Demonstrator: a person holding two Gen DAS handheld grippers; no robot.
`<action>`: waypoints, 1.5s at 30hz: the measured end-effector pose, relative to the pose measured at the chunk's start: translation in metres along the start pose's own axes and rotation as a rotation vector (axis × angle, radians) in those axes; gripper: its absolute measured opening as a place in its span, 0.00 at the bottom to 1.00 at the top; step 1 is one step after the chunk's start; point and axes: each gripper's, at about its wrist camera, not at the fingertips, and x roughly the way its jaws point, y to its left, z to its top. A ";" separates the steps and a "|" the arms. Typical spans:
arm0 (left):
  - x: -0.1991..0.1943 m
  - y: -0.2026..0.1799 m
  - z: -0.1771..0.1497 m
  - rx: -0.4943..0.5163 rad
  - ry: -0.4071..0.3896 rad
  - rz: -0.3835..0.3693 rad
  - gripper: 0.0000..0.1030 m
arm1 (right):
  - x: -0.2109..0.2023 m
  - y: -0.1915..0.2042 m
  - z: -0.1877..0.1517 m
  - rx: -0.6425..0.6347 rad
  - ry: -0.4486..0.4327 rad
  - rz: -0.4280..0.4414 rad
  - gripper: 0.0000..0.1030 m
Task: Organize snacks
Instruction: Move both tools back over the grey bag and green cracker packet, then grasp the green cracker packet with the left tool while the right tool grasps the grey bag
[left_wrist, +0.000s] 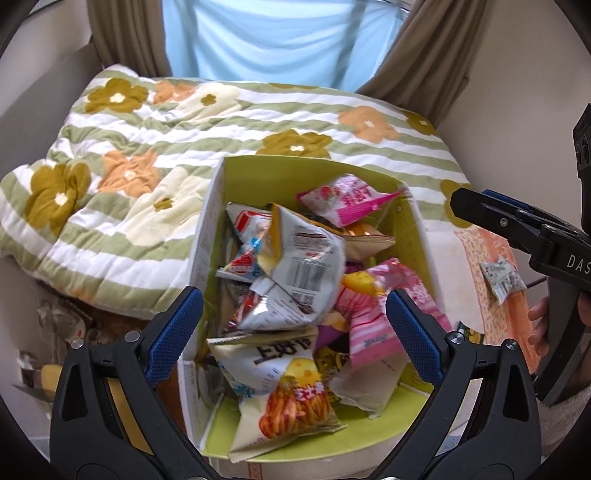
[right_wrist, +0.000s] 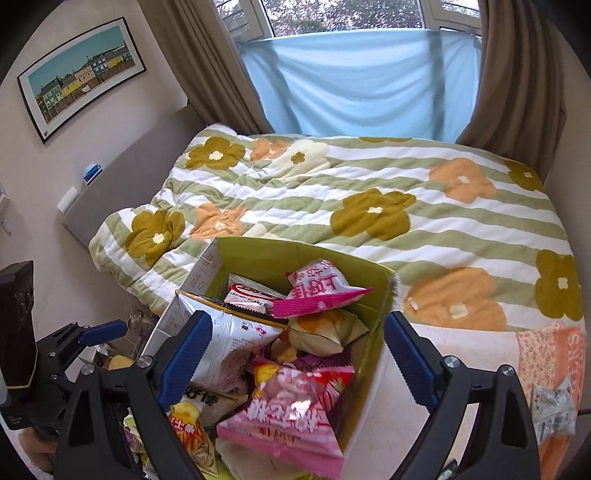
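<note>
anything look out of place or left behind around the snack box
Yes. One small white snack packet lies alone on the orange floral cloth, outside the green box where the other snacks are piled. A dark green wrapper also pokes out beside the box's right wall. Both tongs are open and empty.

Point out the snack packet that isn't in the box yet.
The small grey-white packet lying alone on the orange cloth right of the box; all others are inside.

My left gripper (left_wrist: 293, 328) and right gripper (right_wrist: 295, 354) both tilt downward, blue-padded fingers (left_wrist: 177, 332) spread wide, gripping nothing.
</note>
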 end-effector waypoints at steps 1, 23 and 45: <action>-0.003 -0.006 -0.001 0.017 -0.005 -0.011 0.96 | -0.007 -0.004 -0.003 0.008 -0.009 -0.012 0.90; 0.027 -0.232 -0.047 0.289 0.069 -0.230 0.96 | -0.137 -0.168 -0.079 0.101 -0.046 -0.327 0.99; 0.180 -0.364 -0.156 0.388 0.216 -0.071 0.96 | -0.078 -0.320 -0.137 -0.001 0.129 -0.190 0.99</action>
